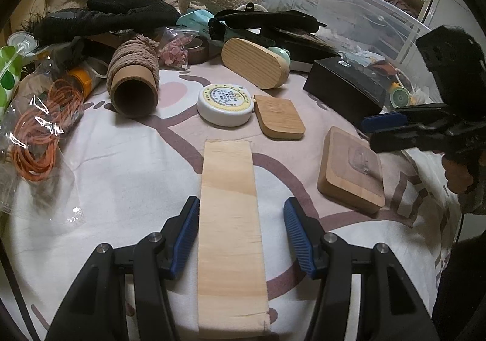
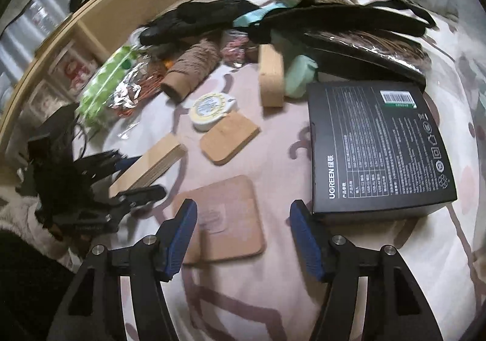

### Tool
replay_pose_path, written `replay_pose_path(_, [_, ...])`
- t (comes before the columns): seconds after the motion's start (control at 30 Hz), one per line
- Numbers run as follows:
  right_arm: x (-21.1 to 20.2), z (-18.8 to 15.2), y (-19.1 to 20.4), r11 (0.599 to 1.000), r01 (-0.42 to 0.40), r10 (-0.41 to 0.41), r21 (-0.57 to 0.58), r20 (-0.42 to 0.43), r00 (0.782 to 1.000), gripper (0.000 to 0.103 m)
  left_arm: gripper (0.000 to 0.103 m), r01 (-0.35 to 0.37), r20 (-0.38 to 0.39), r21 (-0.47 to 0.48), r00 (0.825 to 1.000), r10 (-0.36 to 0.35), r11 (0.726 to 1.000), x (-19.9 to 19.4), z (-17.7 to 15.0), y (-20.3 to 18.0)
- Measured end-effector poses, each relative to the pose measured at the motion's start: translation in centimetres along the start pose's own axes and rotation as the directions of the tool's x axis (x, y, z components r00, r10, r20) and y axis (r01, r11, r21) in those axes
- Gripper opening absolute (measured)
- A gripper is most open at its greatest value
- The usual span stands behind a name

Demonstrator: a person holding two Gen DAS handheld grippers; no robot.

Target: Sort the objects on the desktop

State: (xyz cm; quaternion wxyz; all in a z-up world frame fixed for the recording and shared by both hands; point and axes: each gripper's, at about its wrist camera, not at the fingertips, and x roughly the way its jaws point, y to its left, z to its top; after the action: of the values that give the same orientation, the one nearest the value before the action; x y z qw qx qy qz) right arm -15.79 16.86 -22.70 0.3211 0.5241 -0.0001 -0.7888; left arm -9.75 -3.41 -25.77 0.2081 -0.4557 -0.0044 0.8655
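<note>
Left jaws straddle the pale plank, right jaws stand free over the square wooden coaster.

My left gripper [image 1: 241, 231] points steeply down, its jaws part-open around the plank [image 1: 231, 234]; the left pad looks to touch its edge, the right pad stands clear, so I judge it not yet gripped. My right gripper [image 2: 243, 234], also tilted down, is wide and holds nothing; the coaster [image 2: 223, 219] lies just ahead between its jaws. Next I'd close left, then lift.

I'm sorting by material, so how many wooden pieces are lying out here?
4: plank between the left tongs, square tray at right, small board beside the tape measure, oval block behind. The clutter may hide more.
</note>
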Motion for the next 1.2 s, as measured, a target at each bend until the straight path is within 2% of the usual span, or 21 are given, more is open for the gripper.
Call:
replay_pose_path(0.1, [-0.4,0.5,-1.6,0.997,0.065,-0.067,0.046,0.035,0.997,0.064,0.057,0.002,0.001,-0.002,1.000,-0.002,1.000,0.0,0.0,0.0])
replay_pose_path(0.17, [-0.8,0.8,-3.1,0.992,0.079,-0.085,0.103,0.056,0.995,0.064,0.057,0.005,0.001,-0.003,1.000,-0.005,1.000,0.0,0.0,0.0])
replay_pose_path(0.23, [-1.2,0.9,-4.5,0.984,0.066,-0.078,0.166,0.071,0.994,0.064,0.057,0.007,0.001,-0.004,1.000,-0.007,1.000,0.0,0.0,0.0])
replay_pose_path(0.3, [-1.2,0.7,-4.7,0.983,0.023,-0.037,0.183,0.073,0.997,0.064,0.057,0.007,0.001,-0.004,1.000,-0.007,1.000,0.0,0.0,0.0])
replay_pose_path(0.4, [-0.5,0.1,-2.5,0.993,-0.036,0.032,0.115,0.042,0.999,0.064,0.057,0.008,0.001,-0.004,1.000,-0.008,1.000,-0.1,0.0,0.0])
replay_pose_path(0.47, [0.1,-0.1,-1.1,0.997,-0.047,0.046,0.059,0.015,0.999,0.065,0.057,0.007,0.001,-0.002,1.000,-0.007,1.000,-0.1,0.0,0.0])
replay_pose_path(0.57, [0.5,-0.7,0.9,0.998,-0.050,0.050,-0.023,0.001,0.999,0.090,0.057,0.007,0.001,-0.002,1.000,-0.007,1.000,0.0,0.0,0.0])
replay_pose_path(0.67, [0.5,-1.2,2.3,0.995,-0.067,0.067,-0.080,0.005,0.998,0.093,0.057,0.008,0.001,-0.003,1.000,-0.008,1.000,0.0,0.0,0.0])
replay_pose_path(0.7, [0.7,-1.4,2.8,0.993,-0.053,0.054,-0.101,0.005,0.999,0.093,0.057,0.007,0.001,-0.002,1.000,-0.007,1.000,0.0,0.0,0.0])
replay_pose_path(0.77, [1.1,-1.6,3.3,0.991,-0.022,0.023,-0.131,0.003,1.000,0.102,0.057,0.007,0.001,-0.002,1.000,-0.007,1.000,0.0,0.0,0.0])
replay_pose_path(1.0, [3.3,-2.2,4.8,0.959,0.122,-0.121,-0.255,0.020,0.992,0.102,0.058,0.007,0.002,-0.001,1.000,-0.007,1.000,0.0,-0.1,0.0])
replay_pose_path(1.2, [4.5,-2.5,4.6,0.946,0.163,-0.164,-0.281,0.017,0.986,0.103,0.059,0.007,0.001,-0.001,1.000,-0.007,1.000,0.0,-0.1,0.0])
